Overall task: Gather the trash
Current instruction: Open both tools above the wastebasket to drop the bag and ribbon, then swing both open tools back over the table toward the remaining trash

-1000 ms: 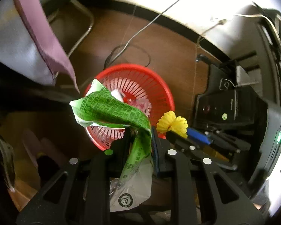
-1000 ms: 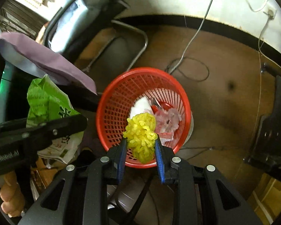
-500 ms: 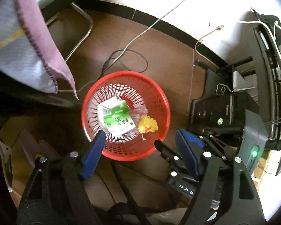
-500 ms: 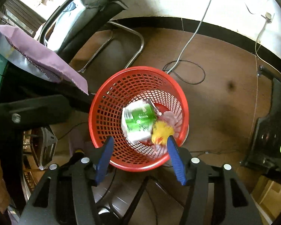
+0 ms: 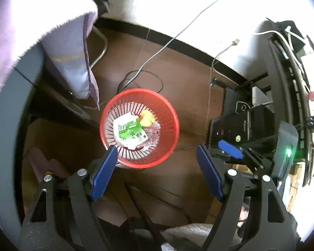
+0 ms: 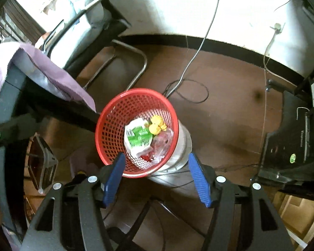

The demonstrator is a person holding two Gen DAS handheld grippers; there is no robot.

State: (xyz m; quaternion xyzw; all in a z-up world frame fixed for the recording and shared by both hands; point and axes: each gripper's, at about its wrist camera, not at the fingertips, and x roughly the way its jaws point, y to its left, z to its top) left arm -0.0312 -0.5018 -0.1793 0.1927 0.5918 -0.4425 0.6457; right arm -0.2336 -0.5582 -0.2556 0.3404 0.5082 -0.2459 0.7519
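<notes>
A red mesh basket (image 5: 169,113) (image 6: 108,129) stands on the brown floor. Inside it lie a green and white wrapper (image 5: 130,133) (image 6: 138,140), a yellow crumpled piece (image 5: 147,119) (image 6: 157,125) and clear plastic scraps (image 6: 163,144). My left gripper (image 5: 157,167) is open and empty, high above the basket's near rim. My right gripper (image 6: 157,173) is open and empty, also above the near rim. The right gripper's blue finger (image 5: 230,149) shows at the right of the left wrist view.
A purple cloth (image 5: 73,48) (image 6: 52,73) hangs over a grey table edge at the left. A chair with a metal frame (image 6: 136,62) stands behind the basket. Cables (image 5: 144,77) lie on the floor. Black computer cases (image 5: 251,125) (image 6: 299,142) stand at the right.
Both grippers opened and dropped the green wrapper and the yellow piece into the basket. Both have since risen higher above it.
</notes>
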